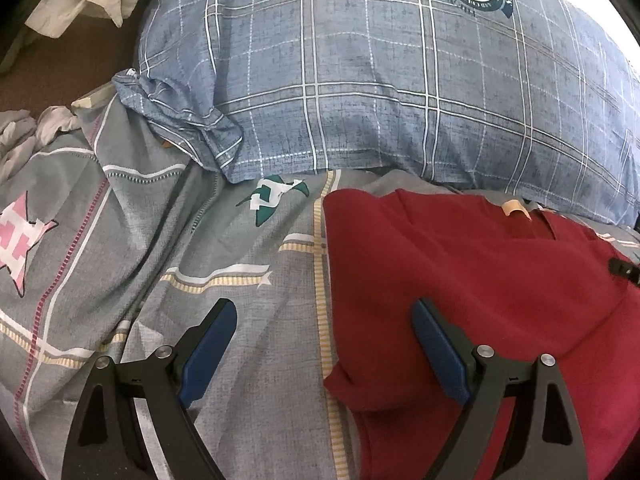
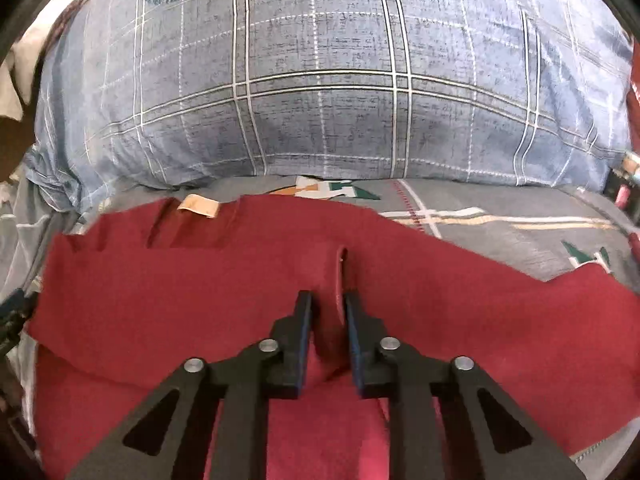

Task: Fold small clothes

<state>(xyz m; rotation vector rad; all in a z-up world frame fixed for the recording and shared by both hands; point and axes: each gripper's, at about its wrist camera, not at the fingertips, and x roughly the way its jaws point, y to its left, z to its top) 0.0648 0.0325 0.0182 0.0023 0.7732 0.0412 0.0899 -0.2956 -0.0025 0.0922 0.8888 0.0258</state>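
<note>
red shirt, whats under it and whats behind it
Under the red shirt lies the grey patterned bedsheet, which shows around its edges. Behind it sits a blue plaid pillow. What lies beneath the shirt's middle is covered.

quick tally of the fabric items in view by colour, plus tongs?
Red garment: 1
Blue plaid pillow: 1
Grey patterned bedsheet: 1
Pale crumpled cloth: 1
Tongs: 2, the left tongs open, the right tongs shut on a pinch of the red garment
Total: 6
</note>
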